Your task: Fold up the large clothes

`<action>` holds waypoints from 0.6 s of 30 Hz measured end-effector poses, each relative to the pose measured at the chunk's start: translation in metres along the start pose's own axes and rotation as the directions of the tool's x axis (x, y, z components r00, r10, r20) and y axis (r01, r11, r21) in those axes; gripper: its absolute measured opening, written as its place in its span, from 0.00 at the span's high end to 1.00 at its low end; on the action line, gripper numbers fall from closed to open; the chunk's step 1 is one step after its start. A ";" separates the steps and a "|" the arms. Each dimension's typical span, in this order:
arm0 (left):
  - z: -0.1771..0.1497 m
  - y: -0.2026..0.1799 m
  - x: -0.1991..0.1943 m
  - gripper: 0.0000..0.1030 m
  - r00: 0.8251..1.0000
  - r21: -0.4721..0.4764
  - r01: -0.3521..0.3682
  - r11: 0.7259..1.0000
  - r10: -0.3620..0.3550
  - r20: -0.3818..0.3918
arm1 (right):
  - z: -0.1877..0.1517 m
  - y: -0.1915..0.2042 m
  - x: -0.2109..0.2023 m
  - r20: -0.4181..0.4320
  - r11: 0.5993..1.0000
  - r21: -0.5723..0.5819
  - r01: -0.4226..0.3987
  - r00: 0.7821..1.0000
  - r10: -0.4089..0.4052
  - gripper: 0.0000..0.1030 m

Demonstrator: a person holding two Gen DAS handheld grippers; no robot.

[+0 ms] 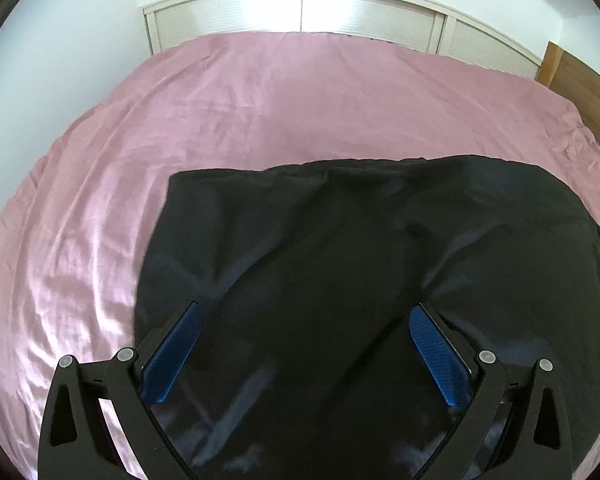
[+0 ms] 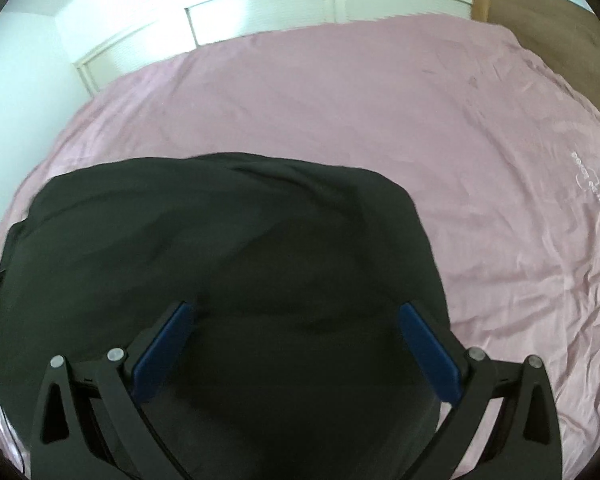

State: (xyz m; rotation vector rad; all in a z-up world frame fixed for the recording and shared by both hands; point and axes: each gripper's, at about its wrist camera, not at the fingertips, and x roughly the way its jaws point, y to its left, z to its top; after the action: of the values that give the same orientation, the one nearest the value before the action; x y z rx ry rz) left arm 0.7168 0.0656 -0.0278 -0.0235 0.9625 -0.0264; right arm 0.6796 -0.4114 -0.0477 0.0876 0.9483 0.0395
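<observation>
- While both grippers hang over the near part of the bed, the black garment [image 1: 340, 264] lies spread on the pink sheet [image 1: 260, 100], with its far edge running roughly straight across the bed.
- The left gripper [image 1: 306, 312] has its fingers spread wide, and nothing sits between the blue pads [image 1: 440, 356]; the dark cloth shows in the gap below them.
- The right gripper [image 2: 296, 312] is likewise spread wide over the garment [image 2: 220, 248], its blue pads [image 2: 164, 348] gripping nothing.
- Whether either gripper's fingers touch the cloth cannot be told.
- The garment's left edge is seen in the left view, with creased sheet beside it; its right edge is seen in the right view, with more sheet [image 2: 380, 100] beyond.
- Pale lettering [image 2: 592, 184] marks the sheet well to the right of the garment.
- A white panelled headboard [image 1: 300, 12] stands at the far end of the bed, and a wooden panel [image 2: 540, 4] stands at the far right.
</observation>
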 end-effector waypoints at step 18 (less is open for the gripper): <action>-0.037 -0.009 -0.028 0.01 0.999 0.015 -0.017 1.000 0.018 -0.050 | -0.059 0.011 -0.032 -0.072 0.997 -0.059 -0.041 0.997 0.037 0.00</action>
State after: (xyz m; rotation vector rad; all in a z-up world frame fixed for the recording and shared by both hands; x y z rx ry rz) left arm 0.6704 0.0574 -0.0260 -0.0008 1.0128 -0.0183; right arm 0.6132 -0.3995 -0.0551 0.0489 1.0154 0.1081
